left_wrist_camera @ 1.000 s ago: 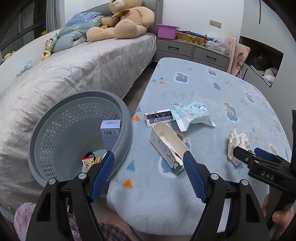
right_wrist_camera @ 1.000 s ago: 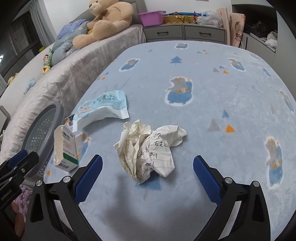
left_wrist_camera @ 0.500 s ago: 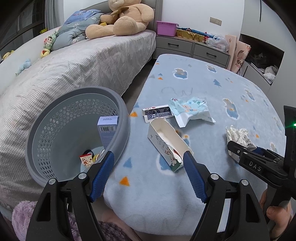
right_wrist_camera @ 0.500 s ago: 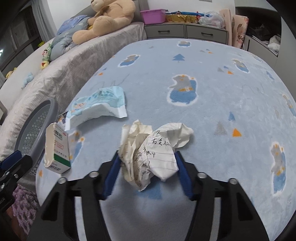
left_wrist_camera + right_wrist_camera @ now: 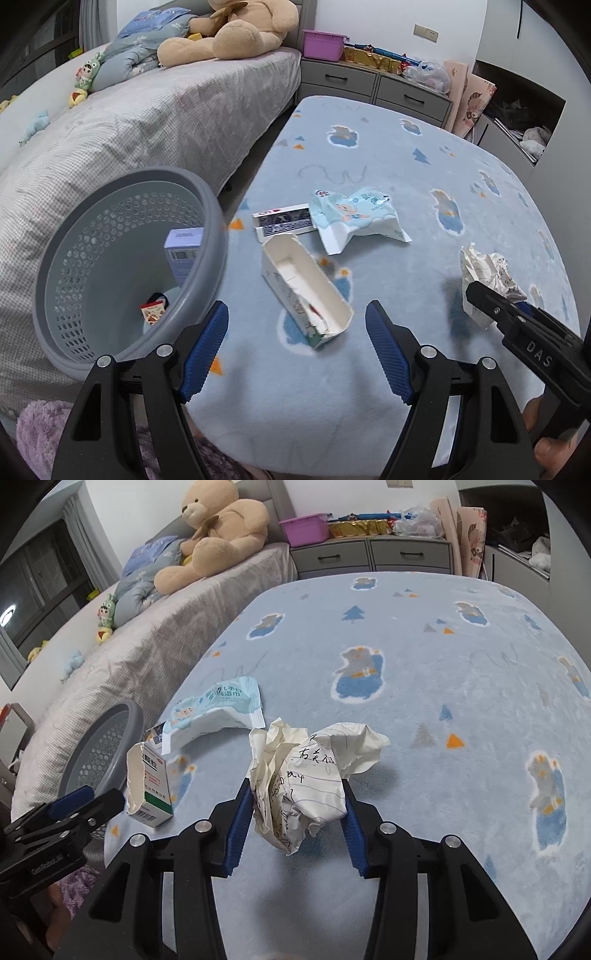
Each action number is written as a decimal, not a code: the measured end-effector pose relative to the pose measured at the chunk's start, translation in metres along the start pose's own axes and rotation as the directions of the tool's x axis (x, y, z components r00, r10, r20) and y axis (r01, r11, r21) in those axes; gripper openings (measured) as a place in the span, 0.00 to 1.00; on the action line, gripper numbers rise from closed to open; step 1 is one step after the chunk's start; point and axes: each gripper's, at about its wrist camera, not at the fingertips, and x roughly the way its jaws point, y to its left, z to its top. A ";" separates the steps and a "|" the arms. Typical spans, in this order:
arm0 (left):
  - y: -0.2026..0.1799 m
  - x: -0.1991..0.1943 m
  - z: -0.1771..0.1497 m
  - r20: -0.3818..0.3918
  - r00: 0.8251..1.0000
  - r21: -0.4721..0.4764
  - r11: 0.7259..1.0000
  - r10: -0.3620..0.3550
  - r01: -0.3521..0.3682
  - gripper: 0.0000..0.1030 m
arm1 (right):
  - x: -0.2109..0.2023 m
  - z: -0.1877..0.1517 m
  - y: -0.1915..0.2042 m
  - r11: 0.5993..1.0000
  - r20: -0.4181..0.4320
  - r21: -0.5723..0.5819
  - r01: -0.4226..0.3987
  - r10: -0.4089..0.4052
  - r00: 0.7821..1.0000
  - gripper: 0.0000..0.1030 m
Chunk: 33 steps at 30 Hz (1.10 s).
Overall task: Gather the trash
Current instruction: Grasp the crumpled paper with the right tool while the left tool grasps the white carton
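A crumpled sheet of lined paper (image 5: 299, 775) sits between the blue pads of my right gripper (image 5: 295, 790), whose jaws are closing and press on both its sides. From the left wrist view the same paper (image 5: 484, 269) shows at the right, at the right gripper's tip (image 5: 480, 291). My left gripper (image 5: 296, 306) is open and holds nothing, just short of a torn white carton (image 5: 303, 288) lying on the rug. A grey perforated basket (image 5: 214, 236) stands to its left, with a blue box (image 5: 183, 254) and a small wrapper (image 5: 153, 312) inside.
A light-blue wipes packet (image 5: 354, 214) and a flat card box (image 5: 284, 219) lie on the patterned blue rug (image 5: 443, 701) beyond the carton. A grey bed (image 5: 147, 110) with a teddy bear (image 5: 221, 539) runs along the left. Grey drawers (image 5: 369, 554) stand at the back.
My right gripper's jaws went from wide open around the crumpled paper to pressing on it. The left gripper stayed open with little movement.
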 end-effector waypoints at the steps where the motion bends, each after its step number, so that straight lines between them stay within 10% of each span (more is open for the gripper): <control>1: -0.002 0.002 0.001 -0.005 1.000 0.000 1.000 -0.002 0.002 0.71 | -0.002 0.000 -0.001 1.000 0.004 0.004 -0.006 0.006 1.000 0.43; 16: -0.021 0.048 0.008 -0.043 0.998 0.006 0.999 0.049 -0.049 0.70 | -0.009 0.000 -0.011 0.999 0.022 0.028 -0.030 0.029 0.999 0.43; 24: -0.024 0.055 0.006 -0.061 0.997 0.028 0.998 0.051 -0.050 0.29 | -0.012 0.000 -0.013 0.999 0.034 0.033 -0.036 0.035 0.999 0.43; 33: -0.020 0.041 -0.003 -0.039 0.998 0.037 0.998 0.050 -0.048 0.29 | -0.015 -0.002 -0.012 0.999 0.041 0.032 -0.034 0.033 0.999 0.43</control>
